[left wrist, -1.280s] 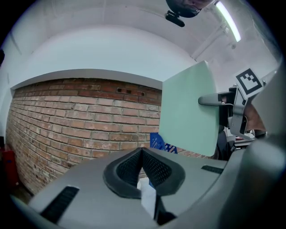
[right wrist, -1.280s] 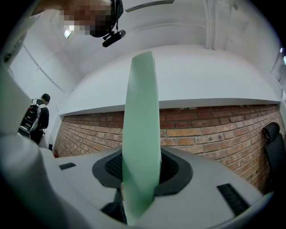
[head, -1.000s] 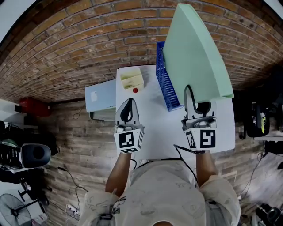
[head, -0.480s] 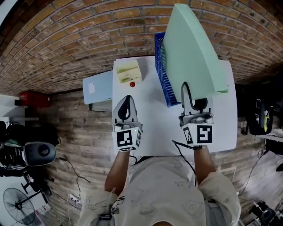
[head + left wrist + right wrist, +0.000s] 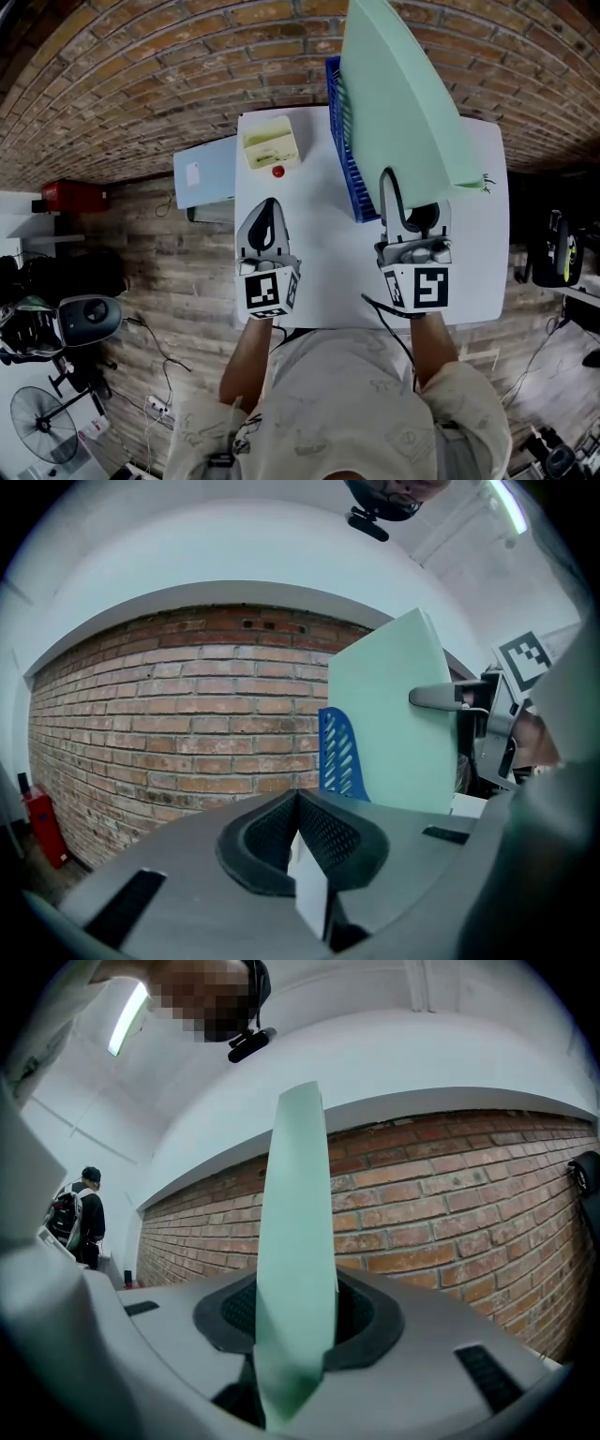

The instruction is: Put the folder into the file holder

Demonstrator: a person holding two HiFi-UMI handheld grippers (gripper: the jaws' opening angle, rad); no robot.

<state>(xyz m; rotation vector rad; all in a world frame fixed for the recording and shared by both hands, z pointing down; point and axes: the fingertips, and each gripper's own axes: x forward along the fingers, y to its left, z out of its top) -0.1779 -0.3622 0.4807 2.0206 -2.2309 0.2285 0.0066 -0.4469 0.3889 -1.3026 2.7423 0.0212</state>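
A large pale green folder [image 5: 403,94] stands on edge above the white table [image 5: 319,272], and my right gripper [image 5: 405,202] is shut on its near lower corner. In the right gripper view the folder [image 5: 295,1241] runs edge-on between the two pads. The blue slotted file holder [image 5: 345,159] stands on the table just left of the folder, partly hidden behind it. My left gripper [image 5: 270,208] hovers over the table's left part, shut and empty. In the left gripper view the pads meet at the left gripper [image 5: 298,832], with the folder [image 5: 394,724] and file holder [image 5: 337,752] ahead to the right.
A small yellow box [image 5: 270,145] and a red round object [image 5: 278,172] sit at the table's far left. A light blue cabinet [image 5: 208,173] stands against the table's left side. A brick wall [image 5: 169,714] lies beyond. Cables and gear lie on the floor around.
The right gripper has carried the folder a little left, so it now overlaps the file holder more. The left gripper has stayed shut in about the same place.
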